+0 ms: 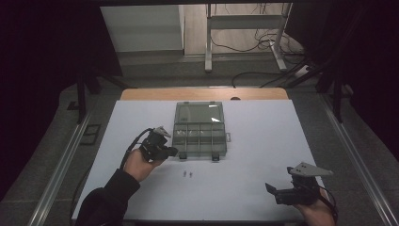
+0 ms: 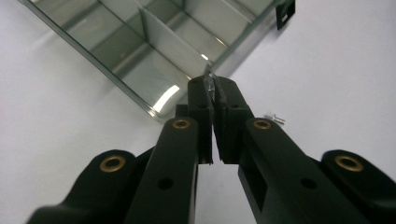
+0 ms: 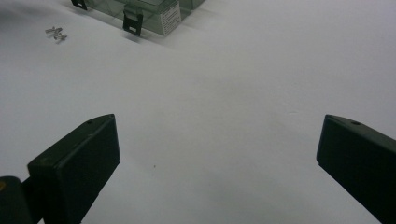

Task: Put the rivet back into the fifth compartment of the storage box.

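A clear plastic compartment box (image 1: 200, 134) lies open on the white table, its lid folded back to the far side. My left gripper (image 1: 173, 151) hovers just off the box's near left corner. In the left gripper view its jaws (image 2: 212, 88) are pressed together on a tiny shiny screw (image 2: 210, 80) pinched at the tips, above the edge of the box (image 2: 154, 42). A few more small screws (image 1: 188, 174) lie loose on the table in front of the box. My right gripper (image 1: 273, 190) rests at the near right with its jaws (image 3: 219, 126) wide apart and nothing between them.
The white table sheet (image 1: 263, 141) has a wooden strip along its far edge. Beyond it are a metal frame's legs (image 1: 207, 47) and cables on the floor. The box's latches (image 3: 132, 22) face the near side, with the loose screws (image 3: 56, 32) to their left in the right gripper view.
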A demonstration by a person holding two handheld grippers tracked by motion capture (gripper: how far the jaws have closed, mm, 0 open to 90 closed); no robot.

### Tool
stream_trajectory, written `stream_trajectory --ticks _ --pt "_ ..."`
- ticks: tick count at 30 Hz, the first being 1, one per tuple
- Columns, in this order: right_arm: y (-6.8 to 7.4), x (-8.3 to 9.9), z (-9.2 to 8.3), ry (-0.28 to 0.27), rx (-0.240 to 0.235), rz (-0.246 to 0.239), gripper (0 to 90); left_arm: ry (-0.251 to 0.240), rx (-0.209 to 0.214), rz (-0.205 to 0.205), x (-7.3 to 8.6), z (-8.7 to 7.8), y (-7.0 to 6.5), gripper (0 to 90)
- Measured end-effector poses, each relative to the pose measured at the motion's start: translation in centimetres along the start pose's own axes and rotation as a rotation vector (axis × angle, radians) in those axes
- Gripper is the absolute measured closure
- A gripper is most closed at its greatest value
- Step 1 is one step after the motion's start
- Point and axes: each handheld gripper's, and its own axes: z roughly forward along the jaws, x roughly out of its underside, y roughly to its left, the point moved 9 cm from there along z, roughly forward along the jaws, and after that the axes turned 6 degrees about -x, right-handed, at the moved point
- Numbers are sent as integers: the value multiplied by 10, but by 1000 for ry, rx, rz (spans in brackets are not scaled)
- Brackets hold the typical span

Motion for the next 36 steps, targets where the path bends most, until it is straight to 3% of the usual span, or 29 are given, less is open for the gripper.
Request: stream_trajectory --ticks 23,36 --pt "-2 0 -2 -5 -2 16 0 -27 -60 11 -31 10 17 869" --pt "-2 0 -2 -5 -3 16 0 -8 -82 -14 -29 31 26 864"
